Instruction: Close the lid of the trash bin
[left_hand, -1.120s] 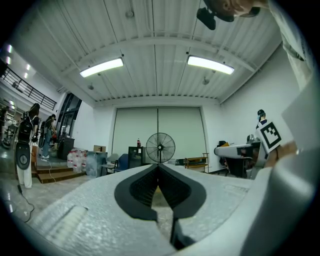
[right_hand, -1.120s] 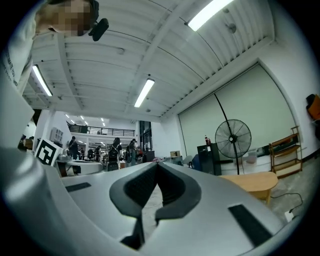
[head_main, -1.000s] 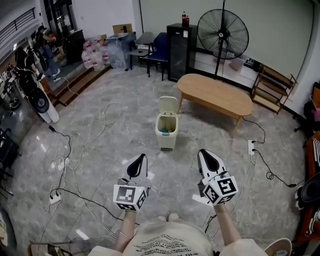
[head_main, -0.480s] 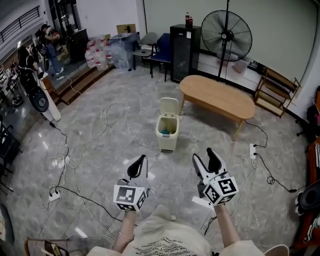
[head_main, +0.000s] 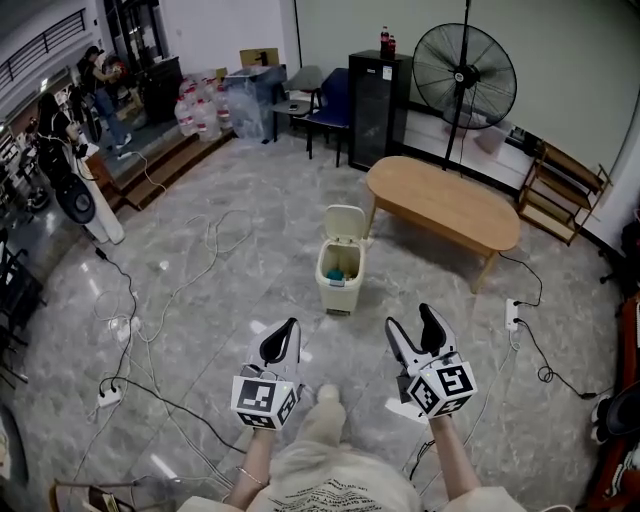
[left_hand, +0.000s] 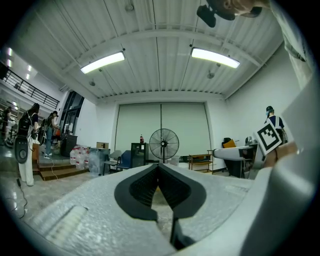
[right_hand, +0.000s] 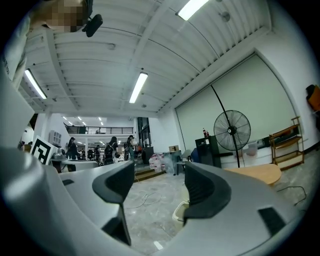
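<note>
- Left gripper (head_main: 283, 340): clenched, pads pressed together with nothing between them. It points level toward 12 o'clock, just as it did a second ago.
- Leg (head_main: 324, 405): it now steps out between the grippers, so the person is walking toward the bin. This is the approach, and the closing has not begun.
- Bin (head_main: 338, 293): on the floor at 12 o'clock, well apart from both grippers. Its lid (head_main: 346, 224) stands upright at the far rim, fully open. Something teal (head_main: 338, 270) lies inside; I can't tell what it is.
- Right gripper (head_main: 414, 333): a second ago its jaws were together. Now they are opening, wide apart and empty. In the right gripper view the bin (right_hand: 180, 212) shows low between them, far off. This gripper is probably the one readied to tip the lid down.
- Table (head_main: 445, 205): at 2 o'clock from the bin, out of the way.
</note>
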